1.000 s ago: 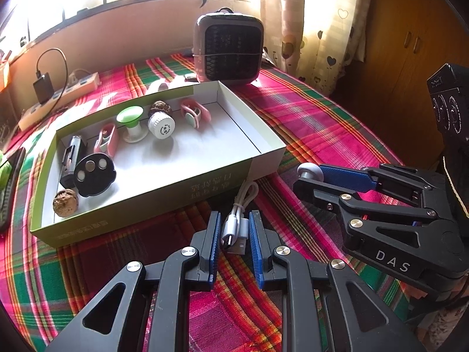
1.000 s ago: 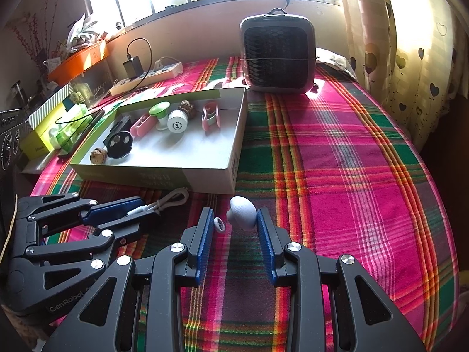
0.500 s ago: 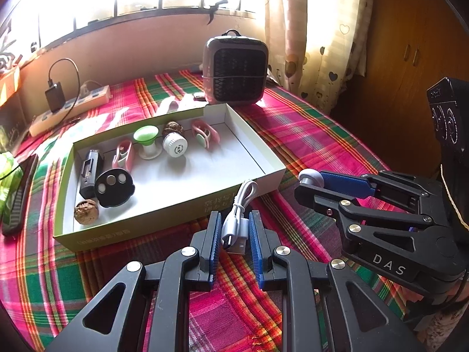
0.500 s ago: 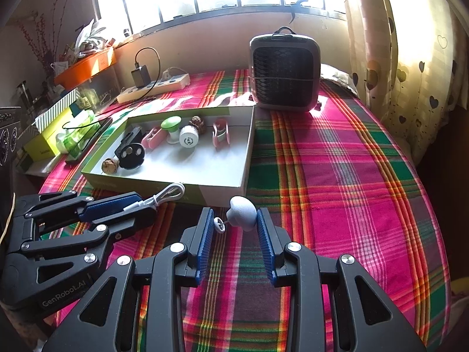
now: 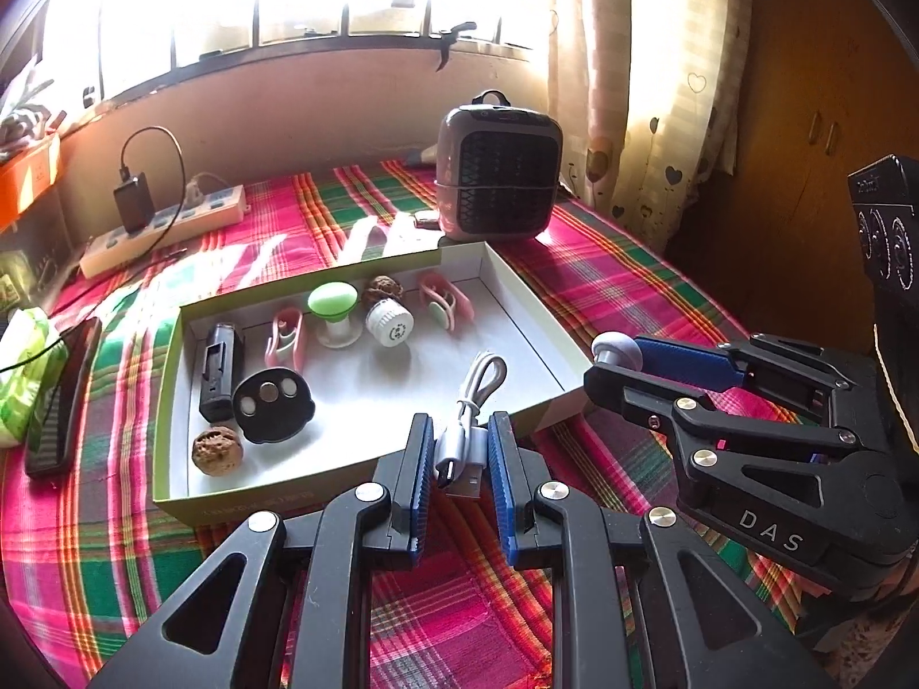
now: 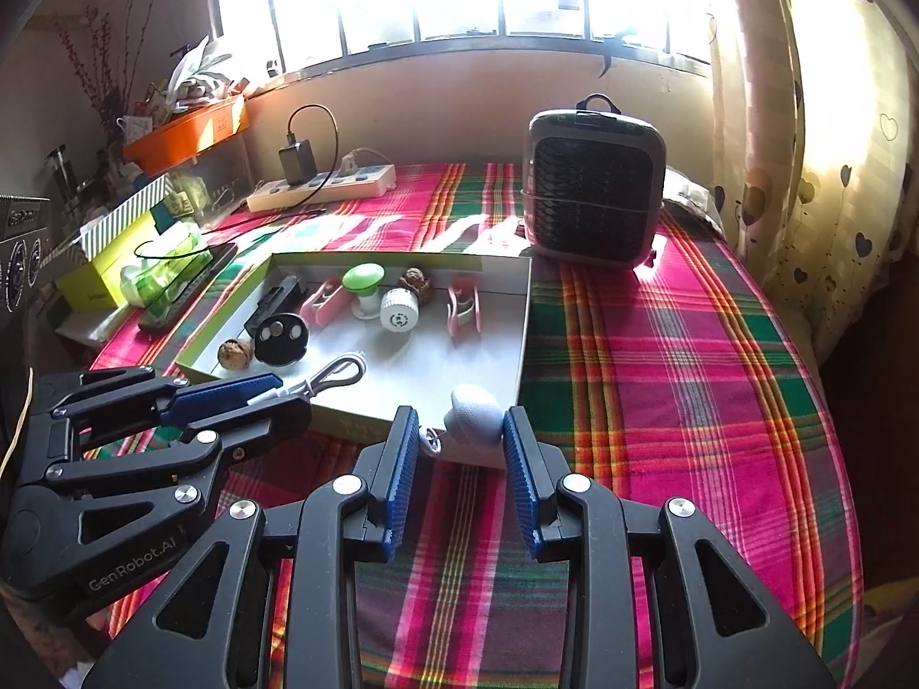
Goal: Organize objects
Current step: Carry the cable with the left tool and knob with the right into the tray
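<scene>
Left gripper is clamped on a bundled white USB cable, whose loop hangs forward over the near edge of the white tray. Right gripper pinches a small grey knob-shaped piece at the tray's near right corner.

Risks: the cable is caught only at its plug end, so the loop may snag the tray wall or slip free on release. The rounded knob could roll out of the flat pads, and the tag at its left side may catch. The two grippers work close together and could knock each other.

Views: the left wrist view shows the cable plug between the pads. The right wrist view shows the tray's right wall and the knob's tag.
</scene>
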`<state>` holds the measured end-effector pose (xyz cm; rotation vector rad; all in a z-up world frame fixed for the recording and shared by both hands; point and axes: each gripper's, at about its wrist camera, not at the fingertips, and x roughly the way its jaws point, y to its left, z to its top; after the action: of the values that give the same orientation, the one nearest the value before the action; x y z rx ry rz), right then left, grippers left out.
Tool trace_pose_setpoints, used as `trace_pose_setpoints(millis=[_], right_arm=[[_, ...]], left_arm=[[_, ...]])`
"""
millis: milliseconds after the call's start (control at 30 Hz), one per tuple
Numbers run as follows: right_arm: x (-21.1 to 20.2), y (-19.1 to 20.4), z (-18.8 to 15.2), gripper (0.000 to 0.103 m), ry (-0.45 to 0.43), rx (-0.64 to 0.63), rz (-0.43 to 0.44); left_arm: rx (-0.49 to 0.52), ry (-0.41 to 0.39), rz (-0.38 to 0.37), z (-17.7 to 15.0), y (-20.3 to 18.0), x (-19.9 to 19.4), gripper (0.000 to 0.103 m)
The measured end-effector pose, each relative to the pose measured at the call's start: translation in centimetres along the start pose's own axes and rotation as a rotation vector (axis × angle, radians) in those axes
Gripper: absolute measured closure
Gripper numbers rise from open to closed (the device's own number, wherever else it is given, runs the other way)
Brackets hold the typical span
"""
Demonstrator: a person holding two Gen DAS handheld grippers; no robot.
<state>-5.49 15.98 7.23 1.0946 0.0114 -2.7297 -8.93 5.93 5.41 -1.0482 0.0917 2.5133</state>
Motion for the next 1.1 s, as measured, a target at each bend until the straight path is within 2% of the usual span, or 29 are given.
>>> trace_pose_setpoints(millis=[600, 1100], right_arm=[[3.9, 0.7, 3.0, 0.071, 0.035, -0.056, 0.01], [7.9, 0.1, 3.4, 0.071, 0.111, -0.041, 0.027]], left_arm=[[-0.072, 0.02, 0.04, 1.6, 3.4, 3.0, 0.085], [-0.111, 0.053, 0.045, 1.9, 4.4, 5.7, 0.086]])
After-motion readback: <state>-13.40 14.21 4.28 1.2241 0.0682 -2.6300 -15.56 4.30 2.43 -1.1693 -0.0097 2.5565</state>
